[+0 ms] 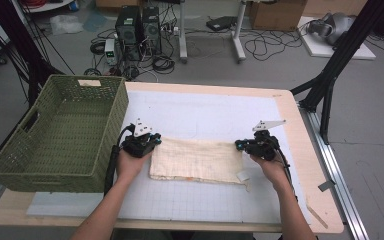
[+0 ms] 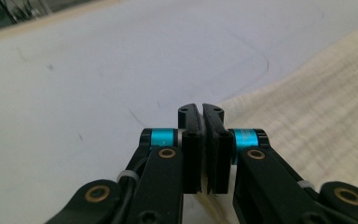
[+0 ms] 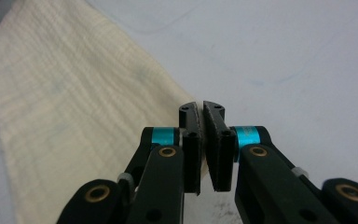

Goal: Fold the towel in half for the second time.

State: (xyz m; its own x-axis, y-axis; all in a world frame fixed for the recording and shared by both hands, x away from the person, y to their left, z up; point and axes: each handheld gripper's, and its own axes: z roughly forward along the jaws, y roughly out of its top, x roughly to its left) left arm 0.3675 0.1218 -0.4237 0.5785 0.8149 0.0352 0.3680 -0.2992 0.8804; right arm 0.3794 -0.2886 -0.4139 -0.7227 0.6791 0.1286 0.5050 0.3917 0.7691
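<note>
- The cream, crinkly woven cloth [image 1: 196, 160] is lying folded into a flat rectangle around the middle of the counter [image 1: 290, 107], on a white gridded mat [image 1: 205, 112].
- Left hand-held gripper [image 1: 156, 140] sits at the cloth's upper left corner, about 9 o'clock from the middle of the cloth. In the left gripper view the jaws are clenched, and a sliver of cream fabric [image 2: 204, 201] peeks out between them low down, so it's pinching the cloth's edge.
- Right hand-held gripper [image 1: 238, 145] is at the upper right corner, roughly 3 o'clock from the cloth's middle. In the right gripper view its jaws are pressed together too, right at the cloth's edge [image 3: 74, 107]; fabric runs in behind the pads, so it looks like it's grasping that corner.
- Both corners are still down at mat level, and the cloth looks flat between the two grippers.
- A little white tag [image 1: 242, 176] sticks out at the cloth's lower right corner, around 4 o'clock.
- The green woven plastic basket [image 1: 60, 132] with handle cutouts sits on the counter's left end, at 9 o'clock from the cloth and just beside the left hand.
</note>
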